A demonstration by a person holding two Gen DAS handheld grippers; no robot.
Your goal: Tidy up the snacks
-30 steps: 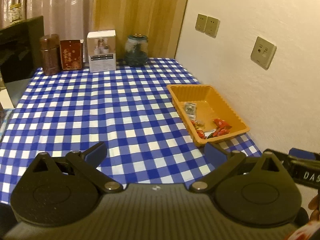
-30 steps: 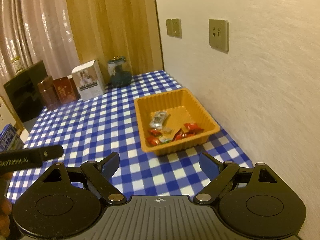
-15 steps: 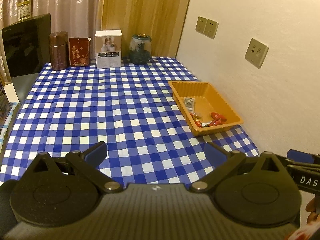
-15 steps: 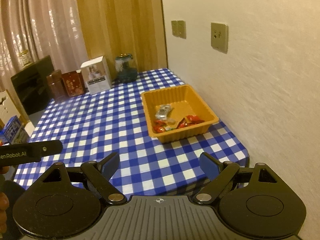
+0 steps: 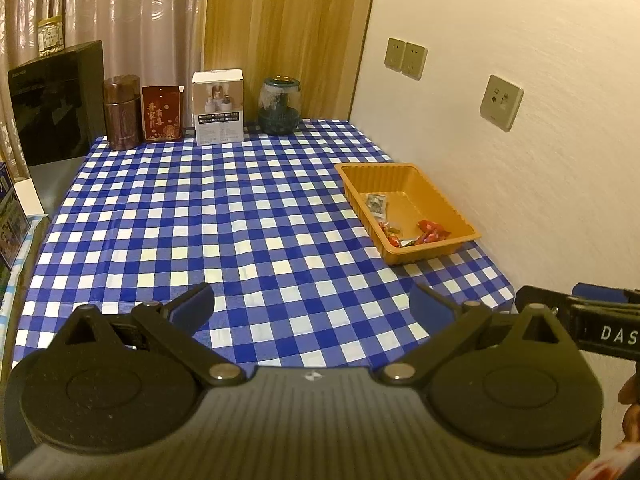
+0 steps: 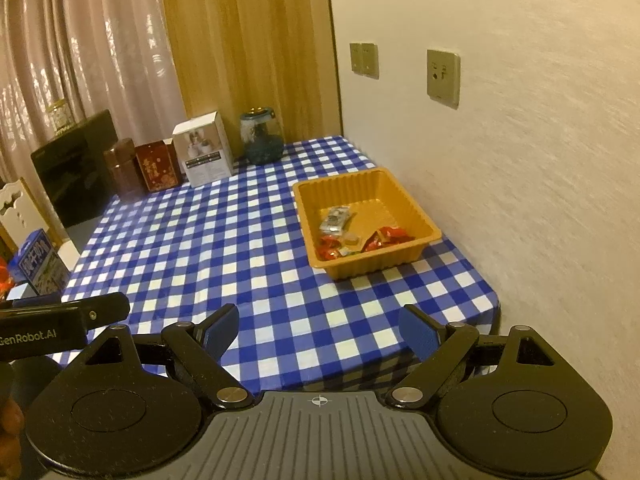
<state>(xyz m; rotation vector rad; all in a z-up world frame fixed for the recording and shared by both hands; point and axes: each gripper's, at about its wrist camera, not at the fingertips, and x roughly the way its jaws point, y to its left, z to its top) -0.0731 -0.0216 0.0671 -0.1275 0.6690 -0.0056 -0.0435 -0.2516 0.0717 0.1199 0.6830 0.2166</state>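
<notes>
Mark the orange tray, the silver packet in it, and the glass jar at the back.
orange tray (image 6: 356,186), right wrist view, far wall.
silver packet (image 6: 335,218), right wrist view, middle of the wrapper.
glass jar (image 5: 279,106), left wrist view, middle of its body.

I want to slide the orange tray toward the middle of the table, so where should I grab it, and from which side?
Grip the tray's near wall, pinching its rim from above, one finger inside and one outside. That wall faces the open right hand-held gripper, and the rim is thin and upright. Choose the right end of that wall, probably clear of the snacks.
</notes>
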